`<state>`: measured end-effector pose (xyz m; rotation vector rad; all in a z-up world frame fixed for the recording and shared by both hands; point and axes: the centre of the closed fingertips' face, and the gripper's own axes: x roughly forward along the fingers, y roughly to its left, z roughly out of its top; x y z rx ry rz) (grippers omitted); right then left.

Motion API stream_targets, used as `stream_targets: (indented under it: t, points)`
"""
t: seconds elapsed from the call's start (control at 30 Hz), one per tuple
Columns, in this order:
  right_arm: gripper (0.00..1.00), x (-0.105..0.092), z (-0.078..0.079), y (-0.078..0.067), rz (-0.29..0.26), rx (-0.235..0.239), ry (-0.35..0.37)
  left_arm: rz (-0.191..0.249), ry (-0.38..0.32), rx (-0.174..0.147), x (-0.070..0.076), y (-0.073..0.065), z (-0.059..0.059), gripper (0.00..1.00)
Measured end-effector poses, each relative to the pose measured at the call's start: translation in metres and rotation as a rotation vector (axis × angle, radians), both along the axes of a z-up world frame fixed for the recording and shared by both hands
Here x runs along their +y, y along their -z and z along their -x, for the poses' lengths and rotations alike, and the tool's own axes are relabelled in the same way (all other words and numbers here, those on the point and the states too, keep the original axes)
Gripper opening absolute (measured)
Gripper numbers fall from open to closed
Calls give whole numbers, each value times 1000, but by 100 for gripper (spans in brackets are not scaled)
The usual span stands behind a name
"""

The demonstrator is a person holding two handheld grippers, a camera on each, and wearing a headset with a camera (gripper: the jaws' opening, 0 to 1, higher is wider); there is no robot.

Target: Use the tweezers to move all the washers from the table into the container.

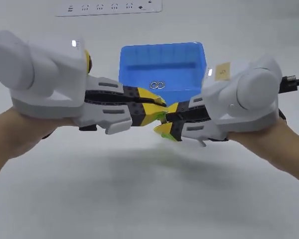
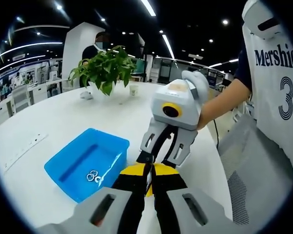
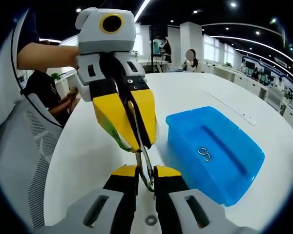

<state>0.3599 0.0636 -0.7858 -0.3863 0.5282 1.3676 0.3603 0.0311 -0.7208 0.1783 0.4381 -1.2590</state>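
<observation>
Left gripper and right gripper met tip to tip, both clamped on the tweezers. Two washers lay inside the blue container; a third washer sat on the white table below the right gripper's jaws.

Tally: there were 2 grippers, i.e. the left gripper & the right gripper. Tweezers: 1 pr. Blue container: 1. Washers came to 3 total: a pair of washers lay inside the container, and 1 single washer lay on the worktop. Misc. on the same worktop: 1 power strip, 1 potted plant, 1 small cup.
</observation>
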Motion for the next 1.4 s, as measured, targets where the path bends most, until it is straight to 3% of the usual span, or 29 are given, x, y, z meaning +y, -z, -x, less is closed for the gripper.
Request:
stream_targets:
  t: [0.33,0.5,0.77,0.93,1.4]
  points:
    - [12,0,4,-5,-15,-9,5,-13,63,-22,-3,-4,4,7]
    - [12,0,5,-4,-12,-4,6,-21,75,-17,-4,-3,5,7]
    - [12,-2,5,-2,-9,1,8,-27,83,-25,-6,0,5,7]
    - [12,-3,3,-1,-6,-1,11,-37,89,-46,-6,0,4,7]
    - [12,-3,3,0,-5,-5,4,-70,77,-48,-7,3,3,7]
